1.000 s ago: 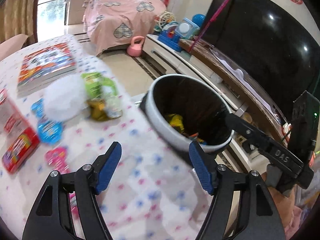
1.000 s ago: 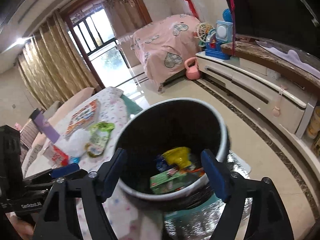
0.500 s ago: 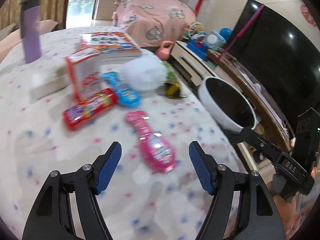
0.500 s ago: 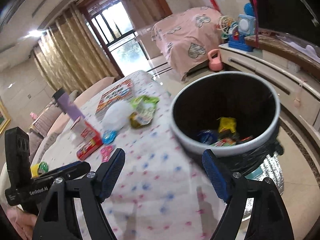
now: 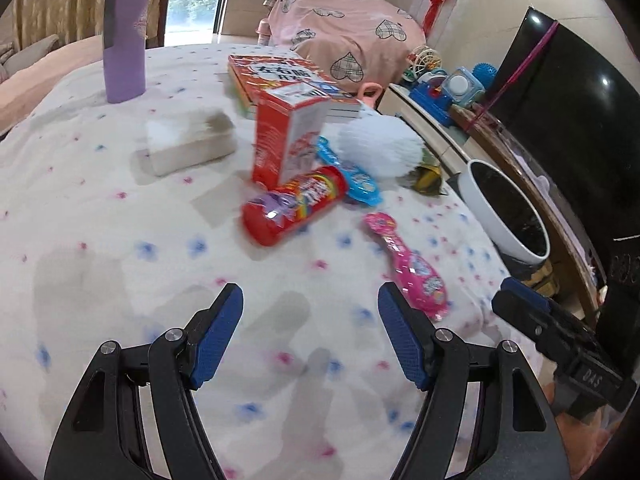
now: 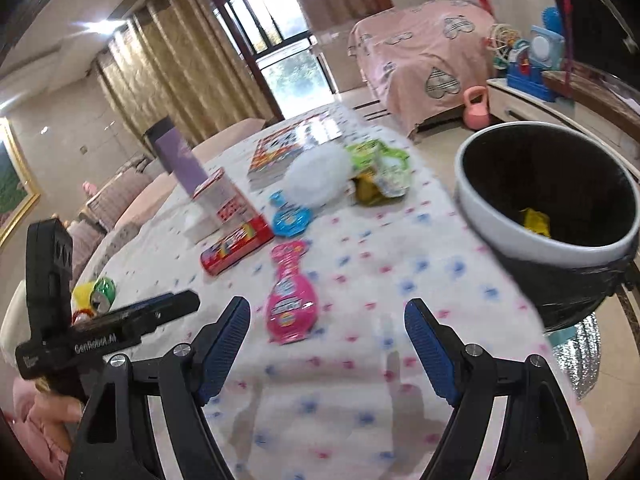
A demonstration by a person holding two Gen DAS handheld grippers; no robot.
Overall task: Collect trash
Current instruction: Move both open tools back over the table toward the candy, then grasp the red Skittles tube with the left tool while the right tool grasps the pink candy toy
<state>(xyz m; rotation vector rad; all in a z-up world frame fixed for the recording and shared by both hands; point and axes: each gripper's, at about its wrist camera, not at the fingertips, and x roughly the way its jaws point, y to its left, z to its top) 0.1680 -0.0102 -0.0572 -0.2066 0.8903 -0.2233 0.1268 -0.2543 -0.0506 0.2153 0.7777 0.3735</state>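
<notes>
Both claws over the table (image 5: pixel 100 208), nothing between pads. Left claw (image 5: pixel 310 334) open, empty; right claw (image 6: pixel 326 346) open wider, also empty.

Trash spread toward the table's far right part: red tube (image 5: pixel 294 204) on its side, touching a red/white carton (image 5: pixel 290 136) standing upright behind it; blue wrapper (image 5: pixel 352 178) just beside, white fluffy wad (image 5: pixel 380 146) behind that; pink wrapper (image 5: pixel 408 268) alone, nearer the right edge. Bin (image 5: pixel 504 216) w/ white rim and black liner just off the right edge.

Left view only: purple tumbler (image 5: pixel 124 36) full height at far left, white tissue pack (image 5: pixel 188 146) mid-table, TV (image 5: pixel 568 120) at right. Green wrappers mostly hidden here behind the wad.

Right view only: green/yellow wrappers (image 6: pixel 380 172) clear at far right edge next to the wad, yellow scrap inside the bin (image 6: pixel 536 192), yellow/green can (image 6: pixel 96 294) near the left edge, book (image 6: pixel 296 146) flat at far end. Left claw's body seen side-on at lower left, w/ a bit of hand (image 6: pixel 52 410) under it. Blurry throughout.
</notes>
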